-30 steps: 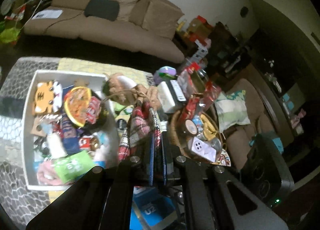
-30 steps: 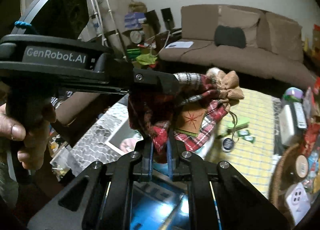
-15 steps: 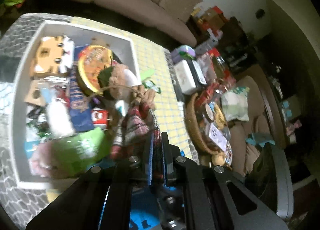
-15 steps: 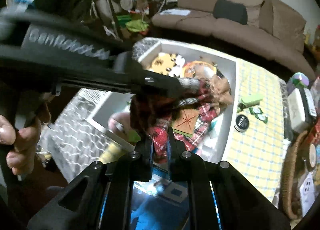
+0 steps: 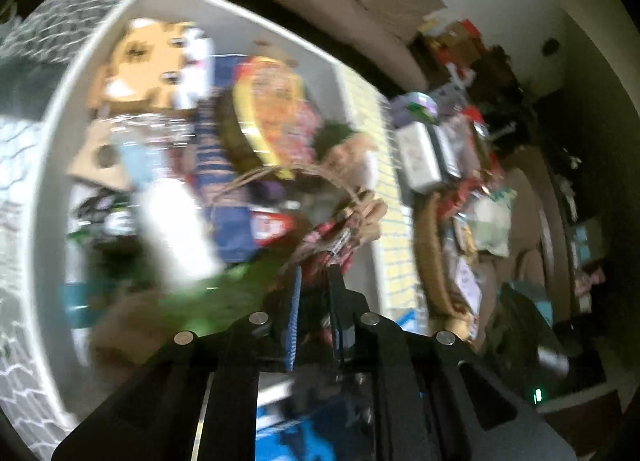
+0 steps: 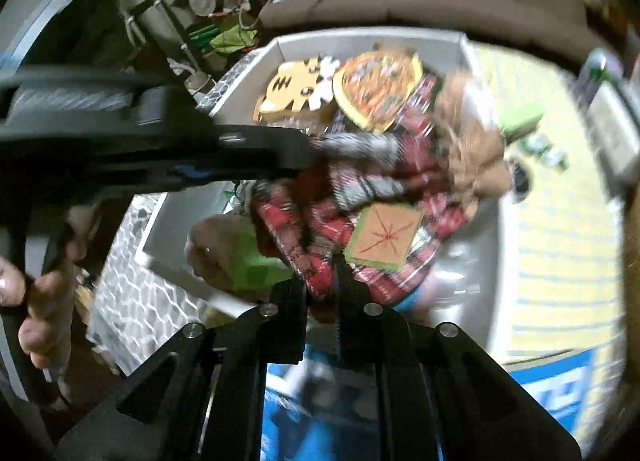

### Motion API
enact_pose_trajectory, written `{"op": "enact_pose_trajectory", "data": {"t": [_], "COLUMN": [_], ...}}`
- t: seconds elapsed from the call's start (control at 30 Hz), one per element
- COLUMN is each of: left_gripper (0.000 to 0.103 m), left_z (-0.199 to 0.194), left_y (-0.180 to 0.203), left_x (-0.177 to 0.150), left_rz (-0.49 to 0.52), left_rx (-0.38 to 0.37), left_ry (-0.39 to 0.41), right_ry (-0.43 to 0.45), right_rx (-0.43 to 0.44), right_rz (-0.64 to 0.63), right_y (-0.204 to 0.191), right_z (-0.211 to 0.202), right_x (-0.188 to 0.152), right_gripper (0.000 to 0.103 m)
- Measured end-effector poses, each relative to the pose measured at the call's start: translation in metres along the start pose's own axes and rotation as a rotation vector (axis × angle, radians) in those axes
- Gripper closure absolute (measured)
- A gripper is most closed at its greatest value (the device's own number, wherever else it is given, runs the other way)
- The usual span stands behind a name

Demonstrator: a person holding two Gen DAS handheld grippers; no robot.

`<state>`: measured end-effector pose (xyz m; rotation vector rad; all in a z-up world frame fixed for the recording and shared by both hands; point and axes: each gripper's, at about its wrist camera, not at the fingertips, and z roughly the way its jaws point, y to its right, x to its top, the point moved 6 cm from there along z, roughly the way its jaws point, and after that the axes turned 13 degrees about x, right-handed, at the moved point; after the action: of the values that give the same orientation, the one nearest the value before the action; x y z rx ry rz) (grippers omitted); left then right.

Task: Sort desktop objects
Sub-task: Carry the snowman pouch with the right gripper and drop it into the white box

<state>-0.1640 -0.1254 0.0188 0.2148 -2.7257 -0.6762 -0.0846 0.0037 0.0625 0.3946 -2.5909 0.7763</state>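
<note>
A red plaid drawstring bag (image 6: pixel 400 197) with a tan top and an orange star patch hangs low over the white box (image 6: pixel 360 39), which is packed with items. My right gripper (image 6: pixel 322 277) is shut on the bag's lower hem. My left gripper (image 6: pixel 308 149) reaches in from the left onto the bag's grey-white edge. Its jaws are opening, with cloth still between them. In the blurred left wrist view, the bag (image 5: pixel 332 233) sits between my left gripper's (image 5: pixel 316 273) fingers, its cord looping above the white box (image 5: pixel 52 165).
The box holds a tiger-faced item (image 6: pixel 296 93), a round yellow-rimmed pack (image 6: pixel 376 89) and a green pack (image 6: pixel 256 269). A wicker basket (image 5: pixel 432 261) full of things and a white tin (image 5: pixel 420 157) stand on the yellow checked cloth (image 6: pixel 560 261). A person's hand (image 6: pixel 40 301) holds the left gripper.
Both grippers have come down with the plaid bag from above the table to just over the box's contents. The gap between the left gripper's fingers has widened slightly.
</note>
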Motion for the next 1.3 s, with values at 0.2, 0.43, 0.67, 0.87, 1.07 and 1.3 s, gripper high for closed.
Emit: {"op": "enact_pose_trajectory", "data": {"t": [0.2,0.43,0.67,0.87,1.07,1.3], "left_gripper": [0.068,0.056,0.055,0.055,0.087,0.085], "left_z": [-0.01,-0.035,-0.021,0.02,0.03,0.029], "left_y": [-0.049,-0.053,0.002,-0.021,-0.052,-0.056], "left_x": [0.002,0.002,-0.016,-0.015,-0.009,0.001], "left_rz": [-0.056,-0.04,0.109,0.131,0.156,0.165], "left_rx": [0.043,0.071,0.023,0.231,0.252,0.28], "left_ry": [0.043,0.14,0.093,0.041,-0.012,-0.005], "right_ry": [0.026,0.083,0.195,0.121,0.064,-0.056], "right_rx": [0.124,0.22,-0.02,-0.151,-0.267,-0.219], "right_rz": [0.17,0.186,0.072,-0.036,-0.209,-0.268], "right_y": [0.003,0.008,0.049,0.059,0.058,0.064], "right_z": [0.052,0.015,-0.059,-0.021,0.023,0.047], "right_x": [0.002,0.006,0.046,0.095,0.12,0.141], "right_gripper": [0.083,0.055,0.053,0.053,0.054,0.046]}}
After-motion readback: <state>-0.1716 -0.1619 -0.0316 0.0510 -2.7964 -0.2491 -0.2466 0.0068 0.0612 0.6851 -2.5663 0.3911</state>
